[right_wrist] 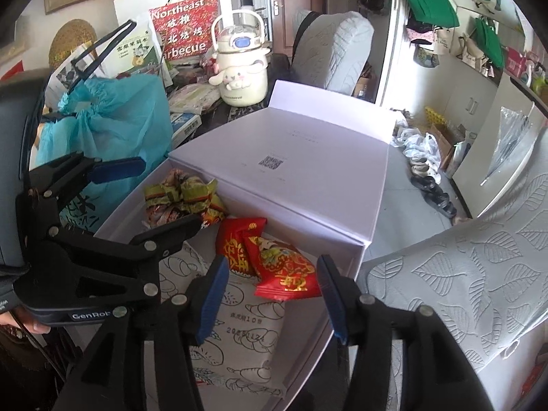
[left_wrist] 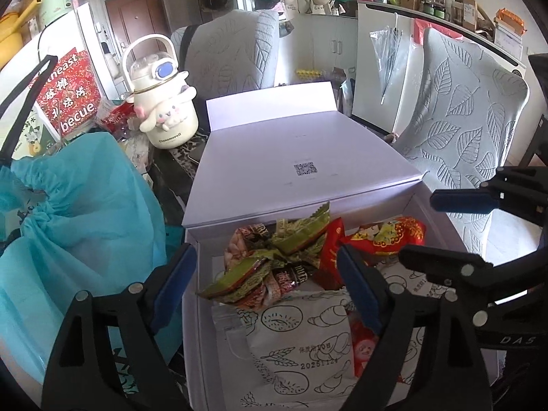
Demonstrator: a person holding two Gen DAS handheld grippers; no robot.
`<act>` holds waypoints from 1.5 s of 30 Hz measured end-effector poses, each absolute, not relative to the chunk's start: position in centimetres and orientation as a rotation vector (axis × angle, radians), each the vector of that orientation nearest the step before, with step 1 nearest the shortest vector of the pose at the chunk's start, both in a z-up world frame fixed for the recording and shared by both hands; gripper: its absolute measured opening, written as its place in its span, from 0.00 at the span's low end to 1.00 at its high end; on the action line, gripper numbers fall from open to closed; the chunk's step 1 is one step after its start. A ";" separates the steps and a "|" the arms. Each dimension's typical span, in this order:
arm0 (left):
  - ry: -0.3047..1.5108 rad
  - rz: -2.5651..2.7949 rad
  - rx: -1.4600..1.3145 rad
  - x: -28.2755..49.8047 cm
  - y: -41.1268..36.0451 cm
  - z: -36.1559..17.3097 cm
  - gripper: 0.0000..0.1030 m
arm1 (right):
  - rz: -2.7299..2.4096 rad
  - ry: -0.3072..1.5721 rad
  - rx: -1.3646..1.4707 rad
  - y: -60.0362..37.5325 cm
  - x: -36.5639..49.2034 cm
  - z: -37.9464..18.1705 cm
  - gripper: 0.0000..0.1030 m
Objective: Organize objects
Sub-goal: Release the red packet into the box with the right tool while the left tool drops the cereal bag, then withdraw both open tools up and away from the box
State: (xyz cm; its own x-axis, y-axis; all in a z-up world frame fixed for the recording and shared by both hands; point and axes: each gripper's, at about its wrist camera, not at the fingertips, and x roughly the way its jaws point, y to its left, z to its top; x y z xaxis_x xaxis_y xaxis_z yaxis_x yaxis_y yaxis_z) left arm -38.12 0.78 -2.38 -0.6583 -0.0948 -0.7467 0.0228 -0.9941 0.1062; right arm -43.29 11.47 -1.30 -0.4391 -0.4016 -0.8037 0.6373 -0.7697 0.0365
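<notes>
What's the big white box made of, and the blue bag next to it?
The box looks like smooth matte cardboard: flat stiff panels, crisp folded edges. The blue bag seems thin, soft non-woven fabric or plastic; it crumples and gathers at a drawstring.

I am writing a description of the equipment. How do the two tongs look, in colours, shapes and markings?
Both the left tongs and the right tongs are black plastic frames with round silver rivets and flat blue pads inside the fingers. White letters reading "GenRob" mark the left unit's body; "DAS" shows on the right unit.
</notes>
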 end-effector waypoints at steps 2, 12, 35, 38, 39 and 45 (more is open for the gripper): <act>-0.139 -2.787 1.268 -38.2 0.7 -2.3 0.81 | -2.226 0.339 1.147 11.6 -43.5 -1.4 0.58; -0.137 -2.762 1.223 -36.9 0.2 -1.3 0.81 | -2.343 0.300 1.096 12.3 -41.9 -1.2 0.62; -0.026 -2.685 1.345 -32.9 0.5 0.8 0.90 | -2.438 0.217 1.129 15.7 -37.4 0.7 0.95; -0.036 -2.680 1.339 -31.7 0.7 1.2 0.90 | -2.441 0.232 1.146 15.9 -36.4 0.9 0.95; -0.041 -2.680 1.335 -31.2 0.8 1.4 0.90 | -2.440 0.231 1.151 16.0 -36.1 1.0 0.95; -0.084 -2.686 1.280 -27.9 1.8 3.0 0.90 | -2.453 0.235 1.154 17.0 -33.3 2.1 0.95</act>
